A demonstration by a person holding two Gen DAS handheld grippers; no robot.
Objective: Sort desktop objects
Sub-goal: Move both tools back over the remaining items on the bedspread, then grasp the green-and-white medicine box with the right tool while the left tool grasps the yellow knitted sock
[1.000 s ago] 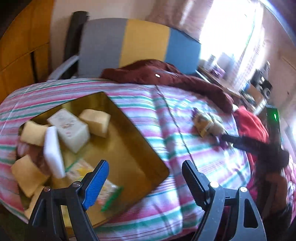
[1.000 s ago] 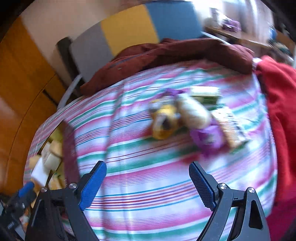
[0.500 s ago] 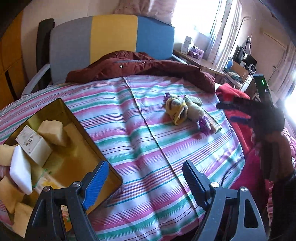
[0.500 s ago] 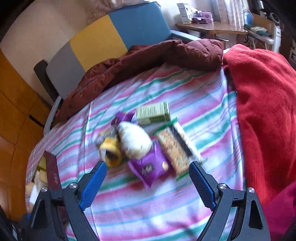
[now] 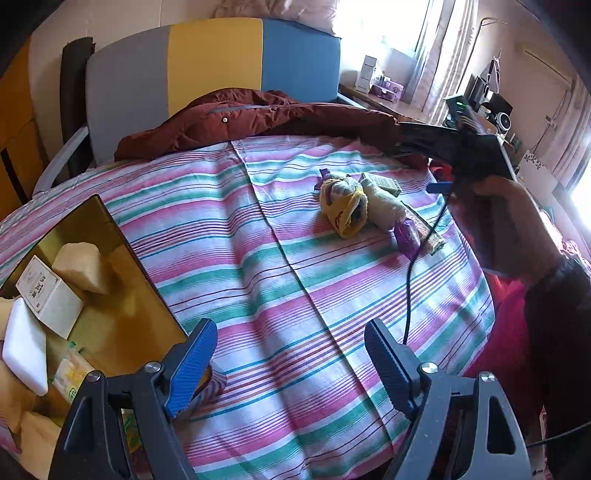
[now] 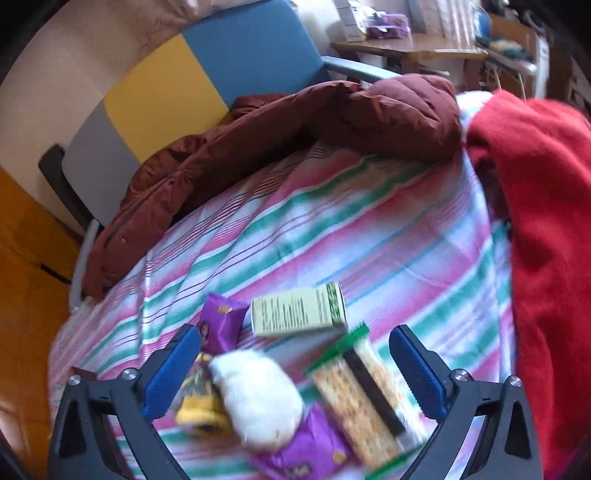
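Snacks lie between my right tool (image 6: 293, 373), jaws just widened, gripping nothing; my left tool (image 5: 291, 365) hangs apart beside the gold box (image 5: 122, 273).

A headboard (image 5: 214, 70) in grey, yellow and blue panels stands against a pale wall (image 5: 122, 18) behind a bed covered by a sheet (image 5: 295, 266) striped pink, green and white. Orange-brown wooden panelling (image 6: 26, 280) fills the left side. Bright daylight comes through a window (image 5: 384, 29) hung with light curtains (image 5: 443, 48) at the upper right. Beneath it a wooden side table (image 6: 406, 51) carries small boxes and clutter. A dark red padded jacket (image 5: 258, 118) lies along the head of the bed.
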